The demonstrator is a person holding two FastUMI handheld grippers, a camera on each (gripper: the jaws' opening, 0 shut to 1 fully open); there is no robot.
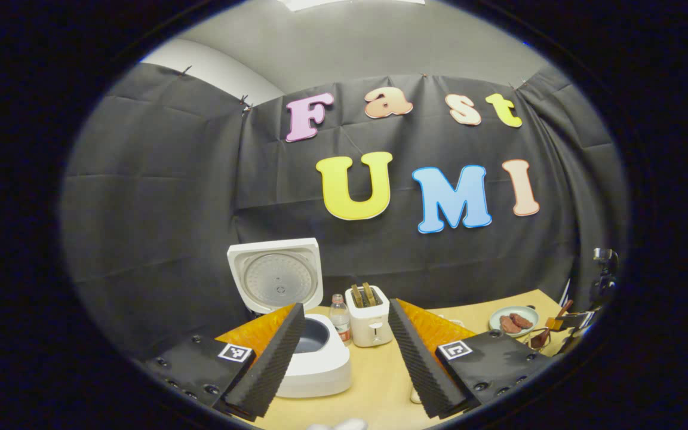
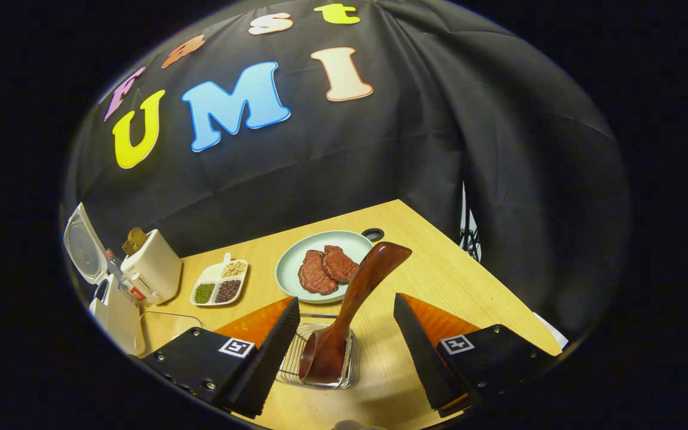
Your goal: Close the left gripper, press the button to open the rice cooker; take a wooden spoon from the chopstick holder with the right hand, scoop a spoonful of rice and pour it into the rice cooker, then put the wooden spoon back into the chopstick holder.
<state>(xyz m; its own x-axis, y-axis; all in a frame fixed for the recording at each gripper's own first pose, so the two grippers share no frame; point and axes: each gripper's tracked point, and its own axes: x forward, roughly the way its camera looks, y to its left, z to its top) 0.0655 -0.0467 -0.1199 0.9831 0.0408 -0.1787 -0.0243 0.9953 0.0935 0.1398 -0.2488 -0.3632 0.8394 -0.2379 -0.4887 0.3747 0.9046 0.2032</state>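
In the left gripper view the white rice cooker (image 1: 320,364) stands open, its lid (image 1: 276,273) raised and the grey inner pot bare. My left gripper (image 1: 344,358) is open just in front of it, holding nothing; its left finger overlaps the cooker's rim. In the right gripper view a dark wooden spoon (image 2: 351,301) stands bowl-down in a wire chopstick holder (image 2: 344,370). My right gripper (image 2: 344,352) is open, one finger on each side of the spoon, neither touching it. The cooker (image 2: 116,319) sits at the far left there, lid (image 2: 83,243) up.
A white toaster (image 1: 369,322) and a small bottle (image 1: 339,319) stand right of the cooker. A pale plate (image 2: 296,254) of meat patties, a divided dish (image 2: 209,276) of grains and a clear container (image 2: 168,328) lie on the wooden table (image 2: 469,280). Black cloth walls close in behind.
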